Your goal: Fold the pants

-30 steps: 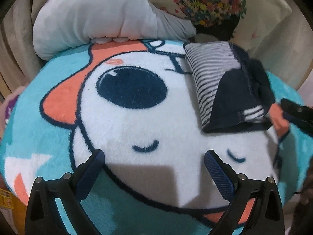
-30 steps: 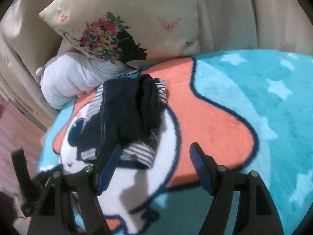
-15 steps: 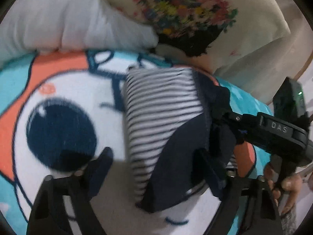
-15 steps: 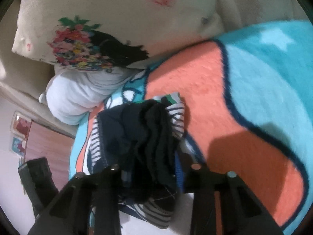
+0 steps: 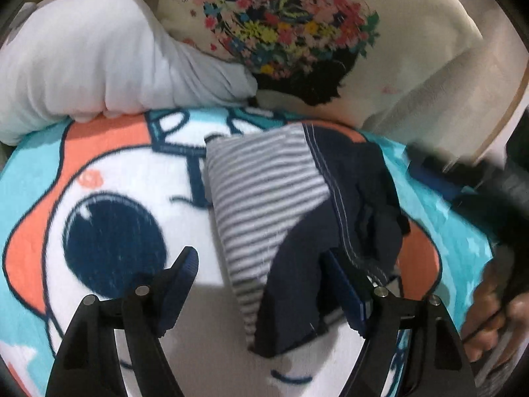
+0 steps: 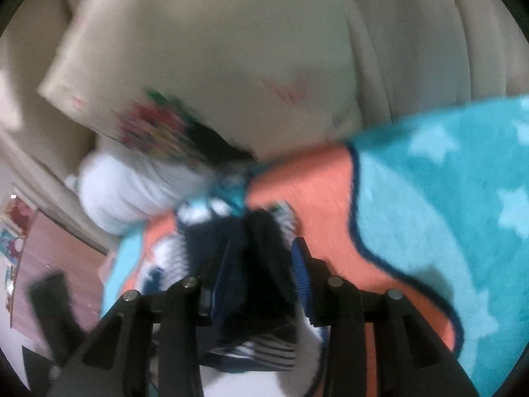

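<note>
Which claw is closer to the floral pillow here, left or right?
Hard to call. Both claws sit at the pants, short of the floral pillow: the left claw straddles the near end, and the right claw has dark fabric between its fingers.

Two close, downward wrist views sharing pants [image 5: 297, 218] and blanket [image 6: 429, 198].

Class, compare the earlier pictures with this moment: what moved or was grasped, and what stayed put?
Both grippers closed in on the pants. The right gripper narrowed its jaws, then reopened them slightly, dark cloth between. The left gripper has narrowed, straddling the near end. Blanket and pillows stayed.
</note>
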`<move>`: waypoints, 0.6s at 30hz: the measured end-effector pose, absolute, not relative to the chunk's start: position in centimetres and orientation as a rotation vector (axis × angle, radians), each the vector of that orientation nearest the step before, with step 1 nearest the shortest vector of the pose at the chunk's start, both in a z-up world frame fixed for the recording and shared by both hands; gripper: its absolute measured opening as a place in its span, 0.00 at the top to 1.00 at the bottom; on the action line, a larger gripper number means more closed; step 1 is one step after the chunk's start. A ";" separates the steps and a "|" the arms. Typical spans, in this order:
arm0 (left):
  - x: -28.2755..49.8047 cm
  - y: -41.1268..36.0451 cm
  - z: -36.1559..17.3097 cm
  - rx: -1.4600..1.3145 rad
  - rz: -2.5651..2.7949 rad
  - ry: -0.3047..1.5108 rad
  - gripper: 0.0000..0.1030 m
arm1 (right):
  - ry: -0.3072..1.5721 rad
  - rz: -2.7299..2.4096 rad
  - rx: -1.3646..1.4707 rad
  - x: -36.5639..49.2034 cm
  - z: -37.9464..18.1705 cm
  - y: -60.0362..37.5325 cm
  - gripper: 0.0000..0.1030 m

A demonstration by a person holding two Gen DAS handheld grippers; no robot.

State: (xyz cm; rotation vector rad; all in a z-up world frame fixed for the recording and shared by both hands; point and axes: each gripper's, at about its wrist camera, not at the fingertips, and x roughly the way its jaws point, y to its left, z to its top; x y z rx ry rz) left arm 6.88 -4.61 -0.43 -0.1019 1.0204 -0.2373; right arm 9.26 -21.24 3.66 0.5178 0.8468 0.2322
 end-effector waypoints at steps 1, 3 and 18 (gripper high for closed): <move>6.7 -4.7 -0.7 -0.095 -0.233 1.020 0.21 | 0.832 0.266 0.527 9.1 4.1 -21.1 0.65; 6.3 -4.7 -0.9 -0.098 -0.229 1.010 0.21 | 0.843 0.360 0.569 9.2 3.9 -20.3 0.64; -3.5 -1.3 7.9 0.033 0.083 0.388 0.00 | 0.801 0.212 0.370 4.6 3.7 -17.9 0.45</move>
